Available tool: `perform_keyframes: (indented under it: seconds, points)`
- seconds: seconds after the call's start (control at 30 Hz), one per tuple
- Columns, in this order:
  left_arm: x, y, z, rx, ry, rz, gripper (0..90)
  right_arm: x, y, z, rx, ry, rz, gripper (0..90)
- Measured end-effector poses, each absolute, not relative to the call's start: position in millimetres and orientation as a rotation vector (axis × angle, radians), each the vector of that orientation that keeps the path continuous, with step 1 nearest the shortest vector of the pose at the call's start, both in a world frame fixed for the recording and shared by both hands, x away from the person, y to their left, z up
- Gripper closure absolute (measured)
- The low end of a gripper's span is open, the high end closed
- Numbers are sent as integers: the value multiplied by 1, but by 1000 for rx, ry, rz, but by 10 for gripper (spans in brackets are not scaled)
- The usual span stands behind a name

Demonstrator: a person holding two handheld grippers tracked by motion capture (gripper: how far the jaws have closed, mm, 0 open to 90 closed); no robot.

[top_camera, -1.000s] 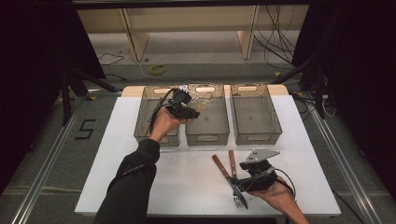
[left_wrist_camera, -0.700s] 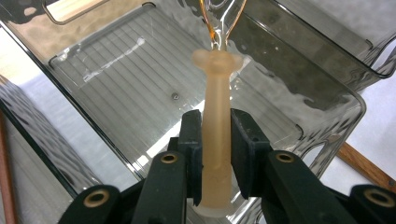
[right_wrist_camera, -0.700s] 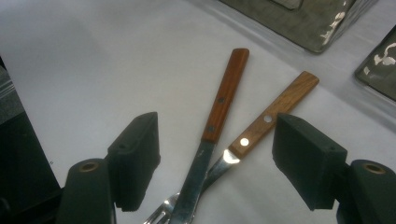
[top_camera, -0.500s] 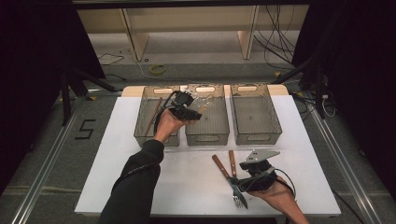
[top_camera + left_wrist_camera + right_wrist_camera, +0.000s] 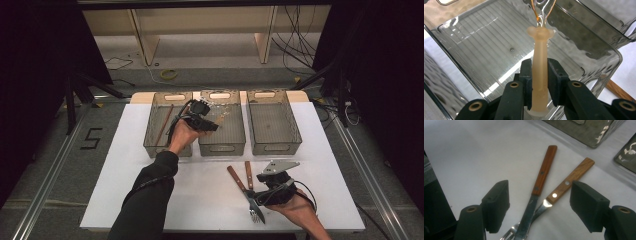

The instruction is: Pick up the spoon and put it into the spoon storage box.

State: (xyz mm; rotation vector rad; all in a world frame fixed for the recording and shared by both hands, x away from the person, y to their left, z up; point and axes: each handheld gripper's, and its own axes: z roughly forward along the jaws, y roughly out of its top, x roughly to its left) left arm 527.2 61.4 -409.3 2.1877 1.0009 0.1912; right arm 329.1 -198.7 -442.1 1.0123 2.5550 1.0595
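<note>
White table (image 5: 150, 200) carries three clear bins (image 5: 272, 122) in a row. Left gripper (image 5: 210, 122), jaws nearly closed, clamps the pale handle of one whisk (image 5: 539, 72) above the middle bin (image 5: 486, 45). Right gripper (image 5: 262, 196), jaws wide apart, holds nothing and hovers over two wooden-handled utensils (image 5: 544, 173), crossed on the table near its front edge. One stick (image 5: 163, 124) lies in the left bin.

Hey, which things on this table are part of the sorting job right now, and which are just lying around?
In the job:
- left gripper, shut on the pale-handled whisk
- middle bin, which it hovers over
- right gripper, jaws open over the two wooden-handled utensils

Lying about:
- right bin
- left bin with a brown stick
- yellow ring on floor
</note>
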Motion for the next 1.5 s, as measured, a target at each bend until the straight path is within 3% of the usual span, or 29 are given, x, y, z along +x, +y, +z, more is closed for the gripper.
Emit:
perform_keyframes:
  seconds: [0.33,0.53,0.8,1.17,1.5]
  points:
    - [527,61,-414,2179,1018,171,716,329,-199,-442,1014,2555,1061,327]
    - [522,69,-403,2109,1007,159,465,329,-199,-441,1021,2550,1063,327]
    - [497,89,-398,2020,971,166,298,329,-192,-439,1006,2552,1066,320]
    - [444,115,-417,1935,878,141,244,332,-188,-435,1014,2571,1051,330]
    - [405,131,-426,1962,831,159,215,340,-178,-434,1014,2620,974,344]
